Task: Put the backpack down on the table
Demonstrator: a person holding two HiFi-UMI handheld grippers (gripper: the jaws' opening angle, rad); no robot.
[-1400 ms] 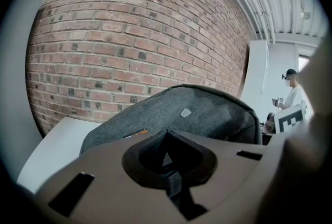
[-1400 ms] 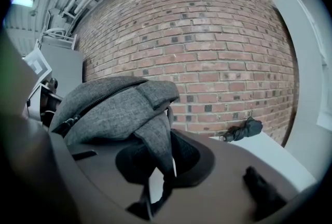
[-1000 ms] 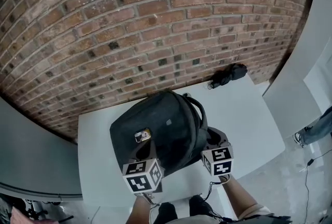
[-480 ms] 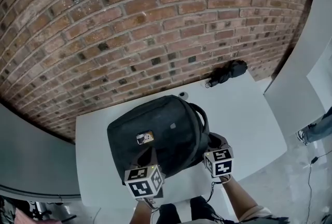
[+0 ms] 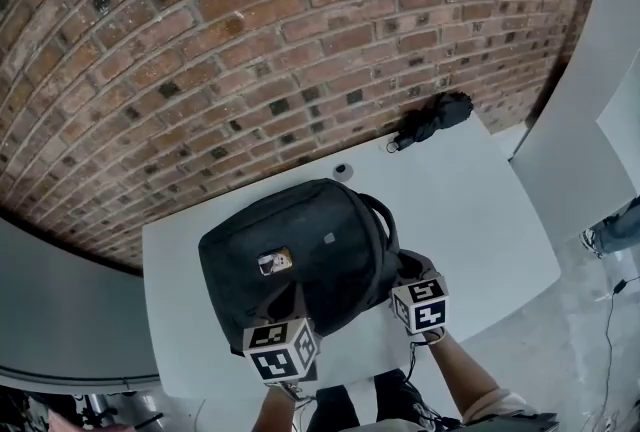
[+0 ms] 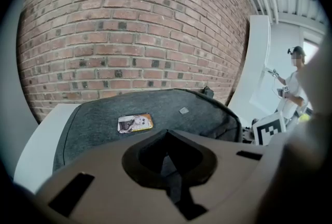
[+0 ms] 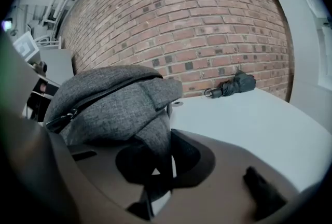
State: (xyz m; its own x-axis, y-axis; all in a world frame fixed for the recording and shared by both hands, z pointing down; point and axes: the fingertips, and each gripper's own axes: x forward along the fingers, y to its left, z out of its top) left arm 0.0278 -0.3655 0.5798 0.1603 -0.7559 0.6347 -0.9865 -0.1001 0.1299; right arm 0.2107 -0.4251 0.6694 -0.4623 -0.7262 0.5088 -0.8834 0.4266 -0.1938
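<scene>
Left jaws: my left gripper [image 6: 168, 168] pinches a dark backpack [image 5: 300, 255] strap.
Right jaws: my right gripper [image 7: 155, 171] pinches its grey strap.
Backpack: held over the table's [image 5: 480, 210] near half; I cannot tell whether it touches.
Umbrella [image 5: 432, 120]: folded, by the wall [image 5: 250, 40], well apart.

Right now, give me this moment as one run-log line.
backpack: above table, contact unclear | left tongs: shut on backpack | right tongs: shut on backpack | umbrella: folded, far table edge
</scene>
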